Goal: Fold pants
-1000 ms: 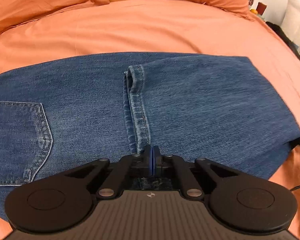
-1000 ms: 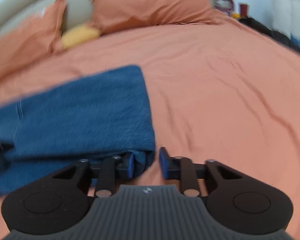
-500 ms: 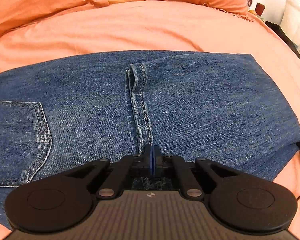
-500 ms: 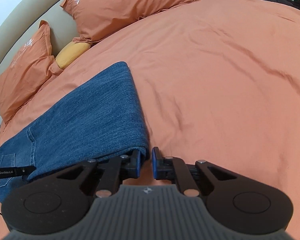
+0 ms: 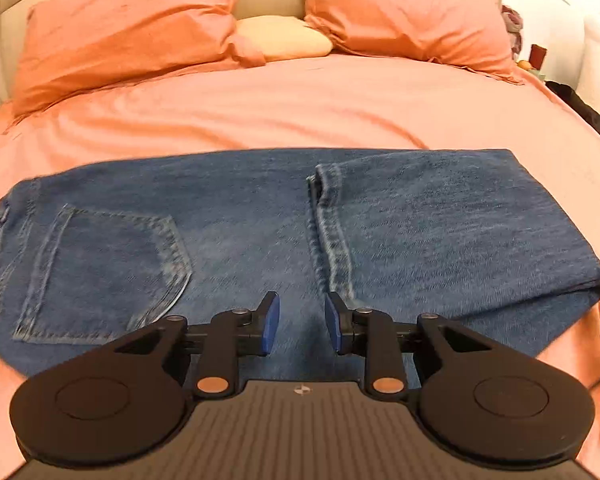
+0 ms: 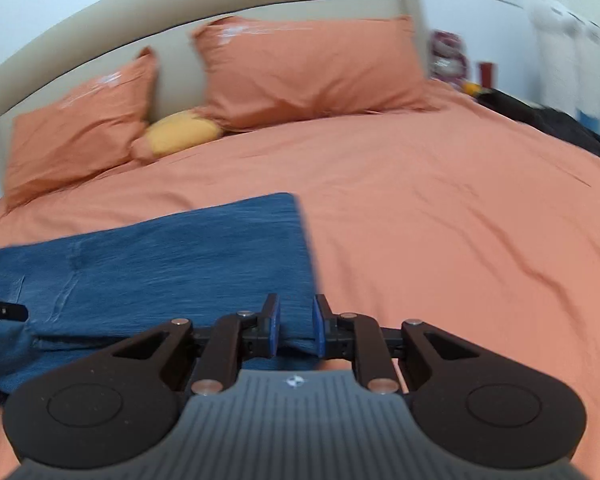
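Observation:
Blue jeans (image 5: 440,224) lie folded across the orange bedsheet (image 5: 300,108), back pocket (image 5: 100,272) at the left and a leg hem seam (image 5: 332,236) running down the middle. My left gripper (image 5: 302,324) hovers over the jeans' near edge. Its jaws are opening and nothing is between them. In the right wrist view the jeans (image 6: 180,256) fill the left. My right gripper (image 6: 296,324) is at their near right corner, its jaws opening. Denim shows in the gap, and the pads do not press on it.
Two orange pillows (image 5: 404,16) and a small yellow cushion (image 5: 284,38) lean on the beige headboard (image 6: 180,36). Dark clothing (image 6: 548,120) lies at the bed's right edge. The sheet (image 6: 460,220) right of the jeans is bare. The left gripper's black body (image 6: 4,310) pokes in at the left.
My left gripper, shut at the hem seam before, has opened and pulled back and up. My right gripper has tilted up and its jaws have widened a little at the jeans' corner.

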Available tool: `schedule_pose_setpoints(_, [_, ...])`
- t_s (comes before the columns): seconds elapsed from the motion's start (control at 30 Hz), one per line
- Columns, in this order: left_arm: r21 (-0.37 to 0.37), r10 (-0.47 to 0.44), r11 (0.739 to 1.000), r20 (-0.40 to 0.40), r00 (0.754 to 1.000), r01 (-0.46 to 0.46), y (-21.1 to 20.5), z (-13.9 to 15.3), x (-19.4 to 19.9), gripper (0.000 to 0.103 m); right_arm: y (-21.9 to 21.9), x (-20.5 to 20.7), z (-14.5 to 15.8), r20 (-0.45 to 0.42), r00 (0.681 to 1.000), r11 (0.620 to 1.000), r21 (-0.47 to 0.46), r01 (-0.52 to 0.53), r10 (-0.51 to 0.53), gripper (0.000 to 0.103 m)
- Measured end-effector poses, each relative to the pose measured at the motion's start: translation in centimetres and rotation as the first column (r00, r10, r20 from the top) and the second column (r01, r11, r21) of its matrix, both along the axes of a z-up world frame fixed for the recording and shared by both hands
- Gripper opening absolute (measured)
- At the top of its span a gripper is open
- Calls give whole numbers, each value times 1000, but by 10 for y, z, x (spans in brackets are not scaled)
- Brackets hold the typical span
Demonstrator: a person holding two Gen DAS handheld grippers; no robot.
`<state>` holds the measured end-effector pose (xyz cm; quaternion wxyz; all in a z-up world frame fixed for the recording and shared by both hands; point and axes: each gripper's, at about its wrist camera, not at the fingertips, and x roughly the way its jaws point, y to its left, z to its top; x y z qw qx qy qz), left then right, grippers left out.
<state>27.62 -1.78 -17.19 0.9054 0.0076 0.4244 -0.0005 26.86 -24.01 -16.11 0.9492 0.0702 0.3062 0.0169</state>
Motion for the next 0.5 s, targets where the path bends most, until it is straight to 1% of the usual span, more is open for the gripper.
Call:
schedule_pose_setpoints(0.07, [-20, 0, 1000, -17, 1000, -1, 5, 1, -6, 35, 14, 10, -4, -13, 999, 999, -22, -35, 35, 14])
schedule_pose_setpoints(0.13, [-40, -2, 999, -29, 1000, 1, 13, 5, -7, 35, 24, 21, -10, -40, 998, 998, -33, -49, 48, 14])
schedule_pose_setpoints(0.23, [-46, 9, 999, -30, 1000, -11, 23, 9, -12, 38, 30, 34, -27, -116, 991, 995, -66, -71, 63, 13])
schedule_pose_setpoints(0.3, [-47, 22, 999, -24, 999, -23, 33, 11, -17, 41, 32, 37, -34, -149, 986, 993, -79, -91, 79, 13])
schedule_pose_setpoints(0.4, [-47, 57, 997, -29, 998, -58, 51, 14, -21, 42, 35, 38, -35, -157, 984, 990, -103, -101, 84, 13])
schedule_pose_setpoints(0.43, [-48, 69, 996, -25, 997, -70, 58, 16, -23, 43, 37, 39, -33, -157, 984, 988, -112, -103, 85, 13])
schedule_pose_setpoints(0.47, [-50, 82, 995, -19, 996, -83, 65, 19, -25, 49, 39, 38, -30, -154, 984, 986, -124, -111, 92, 14])
schedule_pose_setpoints(0.5, [-52, 97, 994, -12, 995, -98, 74, 22, -27, 52, 41, 36, -26, -148, 984, 983, -134, -125, 105, 14])
